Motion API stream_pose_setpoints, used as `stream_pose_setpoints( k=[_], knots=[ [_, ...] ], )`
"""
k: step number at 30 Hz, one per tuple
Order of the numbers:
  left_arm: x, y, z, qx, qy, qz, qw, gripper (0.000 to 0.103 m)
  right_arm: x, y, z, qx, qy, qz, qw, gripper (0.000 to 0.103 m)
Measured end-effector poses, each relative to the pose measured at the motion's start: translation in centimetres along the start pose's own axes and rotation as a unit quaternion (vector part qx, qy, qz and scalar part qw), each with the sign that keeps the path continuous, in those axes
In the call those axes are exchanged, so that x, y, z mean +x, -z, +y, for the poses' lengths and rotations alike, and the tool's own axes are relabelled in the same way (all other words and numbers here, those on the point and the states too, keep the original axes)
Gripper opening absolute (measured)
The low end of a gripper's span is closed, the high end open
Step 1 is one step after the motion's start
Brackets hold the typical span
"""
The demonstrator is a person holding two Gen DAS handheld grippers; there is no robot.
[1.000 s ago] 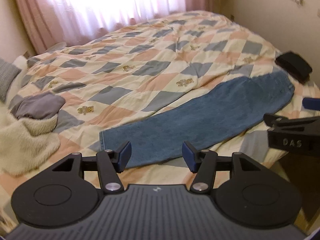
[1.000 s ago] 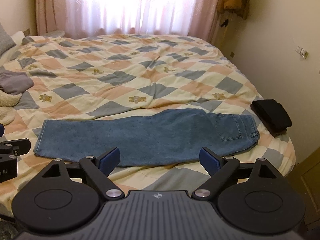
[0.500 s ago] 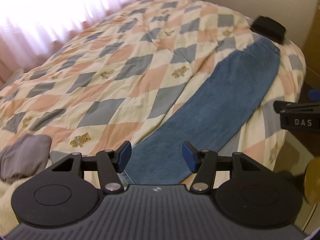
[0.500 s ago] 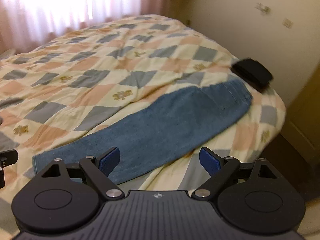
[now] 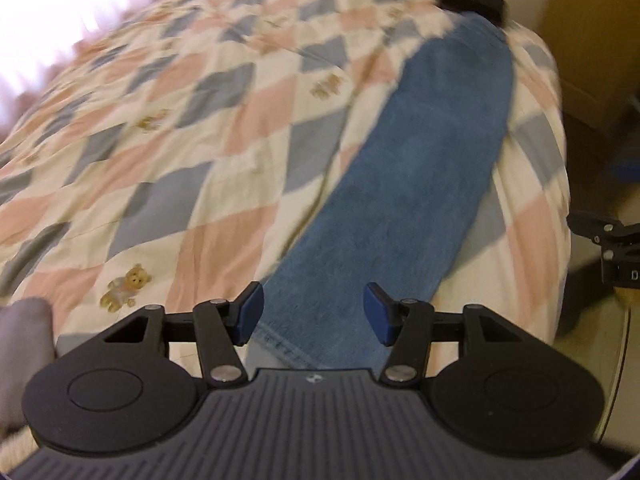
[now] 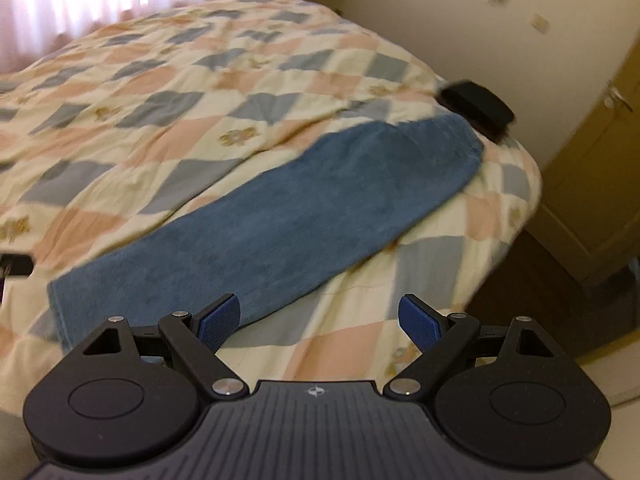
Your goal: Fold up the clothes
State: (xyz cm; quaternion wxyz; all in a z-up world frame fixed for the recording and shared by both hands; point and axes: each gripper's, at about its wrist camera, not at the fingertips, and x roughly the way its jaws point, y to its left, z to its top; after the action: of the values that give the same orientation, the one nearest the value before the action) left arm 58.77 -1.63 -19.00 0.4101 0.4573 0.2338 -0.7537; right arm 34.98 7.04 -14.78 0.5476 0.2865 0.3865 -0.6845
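A pair of blue jeans (image 5: 408, 184) lies flat, folded lengthwise, along the near edge of the bed; it also shows in the right wrist view (image 6: 280, 216). My left gripper (image 5: 314, 318) is open and empty, just above the hem end of the jeans. My right gripper (image 6: 320, 322) is open and empty, over the quilt beside the jeans' lower leg. The right gripper's body shows at the right edge of the left wrist view (image 5: 612, 244).
The bed carries a checked quilt (image 5: 160, 152) with teddy bears. A folded black garment (image 6: 476, 106) lies at the bed corner past the jeans' waist. A grey cloth (image 5: 24, 344) sits at the left. A yellow door (image 6: 600, 168) and the floor are right of the bed.
Both grippers have swung left and down toward the hem end of the jeans. The jeans have not moved. Both jaws stay open.
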Motion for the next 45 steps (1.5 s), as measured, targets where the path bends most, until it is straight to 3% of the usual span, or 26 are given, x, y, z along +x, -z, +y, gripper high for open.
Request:
stream_pose_setpoints(
  k=[3, 5, 7, 9, 12, 17, 20, 26, 31, 33, 35, 39, 43, 45],
  knots=[
    [2.2, 2.0, 2.6, 0.028, 0.038, 0.02, 0.9987, 0.035, 0.8, 3.5, 3.4, -0.06, -0.022, -0.012, 0.998, 0.08],
    [3.9, 2.9, 4.4, 0.033, 0.059, 0.03, 0.9972, 0.033, 1.4, 5.9, 6.0, -0.1, -0.039, -0.017, 0.994, 0.067],
    [5.8, 3.4, 6.0, 0.022, 0.075, 0.047, 0.9959, 0.032, 2.1, 8.2, 8.9, -0.14, -0.052, -0.02, 0.989, 0.058],
    [7.7, 4.0, 7.8, -0.021, 0.095, 0.069, 0.9929, 0.04, 2.7, 9.9, 11.7, -0.173, -0.066, -0.034, 0.982, 0.056],
    [10.7, 5.8, 10.5, -0.129, 0.143, 0.097, 0.9765, 0.041, 3.4, 11.9, 15.7, -0.223, -0.073, -0.062, 0.97, 0.057],
    [14.2, 9.0, 13.6, -0.282, 0.195, 0.105, 0.9336, 0.046, 5.3, 15.0, 21.7, -0.316, -0.061, -0.112, 0.94, 0.058],
    [15.4, 10.0, 14.2, -0.334, 0.213, 0.086, 0.9141, 0.047, 6.1, 16.3, 23.7, -0.348, -0.06, -0.131, 0.926, 0.06],
    [17.3, 10.1, 14.0, -0.377, 0.246, 0.058, 0.891, 0.053, 8.0, 17.9, 26.3, -0.386, -0.031, -0.139, 0.912, 0.061],
    [18.4, 9.9, 13.5, -0.377, 0.256, 0.049, 0.8887, 0.051, 8.2, 18.9, 27.2, -0.408, -0.01, -0.153, 0.9, 0.063],
    [18.6, 9.7, 13.3, -0.375, 0.26, 0.047, 0.8887, 0.04, 8.6, 19.4, 27.6, -0.419, 0.002, -0.159, 0.894, 0.065],
    [18.9, 9.5, 13.2, -0.371, 0.261, 0.046, 0.8899, 0.036, 9.5, 19.4, 27.8, -0.423, 0.016, -0.166, 0.89, 0.068],
    [19.2, 9.9, 13.5, -0.39, 0.266, 0.044, 0.8807, 0.035, 11.0, 18.4, 27.8, -0.416, 0.029, -0.186, 0.89, 0.066],
    [18.7, 9.9, 13.2, -0.395, 0.259, 0.042, 0.8802, 0.025, 11.8, 18.1, 27.6, -0.427, 0.02, -0.203, 0.881, 0.045],
    [18.2, 9.6, 13.0, -0.407, 0.26, 0.044, 0.8744, 0.017, 12.1, 18.0, 27.4, -0.433, 0.006, -0.197, 0.88, 0.036]
  ],
)
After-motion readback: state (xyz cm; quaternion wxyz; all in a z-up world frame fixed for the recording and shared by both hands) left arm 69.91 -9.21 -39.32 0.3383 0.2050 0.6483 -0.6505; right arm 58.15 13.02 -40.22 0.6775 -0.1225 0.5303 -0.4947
